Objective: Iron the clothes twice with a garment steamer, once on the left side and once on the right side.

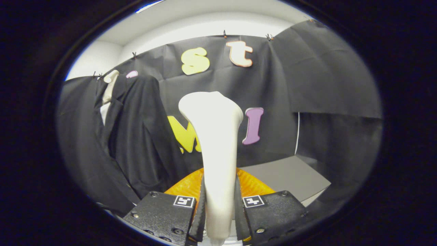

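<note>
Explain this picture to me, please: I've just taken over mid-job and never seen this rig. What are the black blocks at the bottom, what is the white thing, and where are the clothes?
The camera rides on a hand-held gripper and looks forward along its two fingers. The black blocks with square markers are those fingers. They are shut on the white garment steamer, pressing its handle from both sides, so its broad head stands upright just ahead of the lens. Behind the handle, low down, lies an orange ribbed object; I cannot tell what it is. Beyond the fingers to the right is a grey tabletop. The clothing is the dark jacket, hanging on a pale form off to the left, apart from the steamer. The steamer head is not touching it.
</note>
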A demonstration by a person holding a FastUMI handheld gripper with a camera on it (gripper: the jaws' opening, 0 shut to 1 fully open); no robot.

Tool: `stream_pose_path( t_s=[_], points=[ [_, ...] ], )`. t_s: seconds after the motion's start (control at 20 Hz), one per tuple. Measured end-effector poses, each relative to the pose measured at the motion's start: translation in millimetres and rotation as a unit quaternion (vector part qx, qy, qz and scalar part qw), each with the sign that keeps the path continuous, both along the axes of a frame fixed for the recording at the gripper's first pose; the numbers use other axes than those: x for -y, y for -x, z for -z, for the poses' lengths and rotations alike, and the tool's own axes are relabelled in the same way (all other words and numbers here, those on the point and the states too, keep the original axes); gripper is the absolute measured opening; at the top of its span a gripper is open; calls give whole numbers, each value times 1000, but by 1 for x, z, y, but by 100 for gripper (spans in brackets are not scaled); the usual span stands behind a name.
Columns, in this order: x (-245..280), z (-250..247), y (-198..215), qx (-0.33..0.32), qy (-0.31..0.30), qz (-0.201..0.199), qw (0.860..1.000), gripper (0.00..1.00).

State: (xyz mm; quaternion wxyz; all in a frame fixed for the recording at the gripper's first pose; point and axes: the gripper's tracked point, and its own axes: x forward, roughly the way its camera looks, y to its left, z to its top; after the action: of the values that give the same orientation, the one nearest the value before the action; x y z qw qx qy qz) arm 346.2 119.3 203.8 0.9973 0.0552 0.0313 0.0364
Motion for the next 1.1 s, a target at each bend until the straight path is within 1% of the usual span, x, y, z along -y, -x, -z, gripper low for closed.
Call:
stream_pose_path(
  t_s=[0.1,0.25,0.45,0.75,0.9,1.1],
  points=[
    [-23,-23,15,25,1,3,1000,38],
    [-58,-57,23,54,4,9,999,38],
    [-98,-90,23,79,11,23,997,38],
    [-167,-134,10,101,20,7,995,38],
    [-201,-150,-2,98,23,-14,995,38],
    [-234,-160,-21,95,41,-24,994,38]
  ],
)
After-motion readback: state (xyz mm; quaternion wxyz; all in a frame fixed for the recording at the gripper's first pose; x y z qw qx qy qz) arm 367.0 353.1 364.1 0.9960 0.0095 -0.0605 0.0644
